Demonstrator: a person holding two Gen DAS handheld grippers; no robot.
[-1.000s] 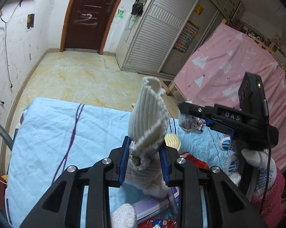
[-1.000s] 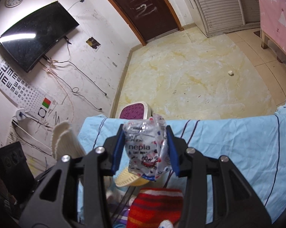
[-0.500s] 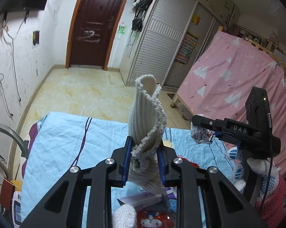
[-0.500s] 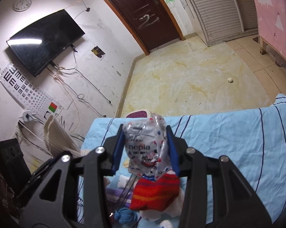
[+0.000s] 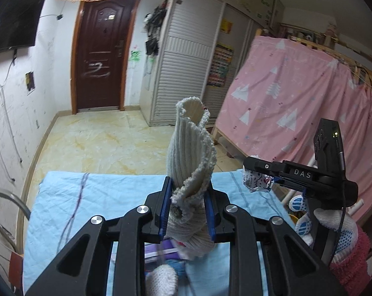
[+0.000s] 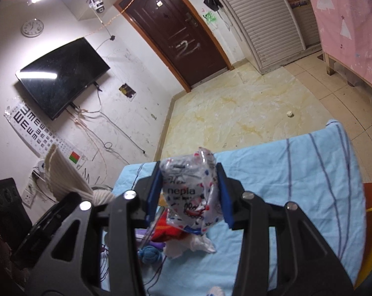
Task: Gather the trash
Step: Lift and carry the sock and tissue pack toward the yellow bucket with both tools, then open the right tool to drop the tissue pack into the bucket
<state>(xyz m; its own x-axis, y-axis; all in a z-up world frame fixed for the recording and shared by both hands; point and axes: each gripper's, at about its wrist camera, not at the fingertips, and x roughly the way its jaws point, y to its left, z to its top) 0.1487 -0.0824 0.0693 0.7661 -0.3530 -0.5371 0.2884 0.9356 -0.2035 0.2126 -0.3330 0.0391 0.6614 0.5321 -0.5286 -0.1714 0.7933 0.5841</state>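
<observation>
My left gripper [image 5: 187,212] is shut on a cream ribbed knitted sock [image 5: 190,153] that stands up between its blue pads, held above the light blue cloth [image 5: 92,197]. My right gripper [image 6: 188,194] is shut on a crumpled clear "nepia" tissue wrapper [image 6: 190,192] with red and blue print. The right gripper with the wrapper [image 5: 256,181] also shows at the right of the left wrist view. The sock [image 6: 65,175] shows at the left of the right wrist view.
On the cloth [image 6: 297,172] below lie a red knitted item [image 6: 166,231], a blue yarn ball [image 6: 150,252], a white crumpled piece [image 6: 198,244] and a purple book [image 5: 158,250]. A pink curtained bed [image 5: 297,103] stands right. A tiled floor [image 5: 107,143] lies beyond.
Both grippers have risen higher above the cloth with their loads still held; the views have tilted up toward the door and walls.
</observation>
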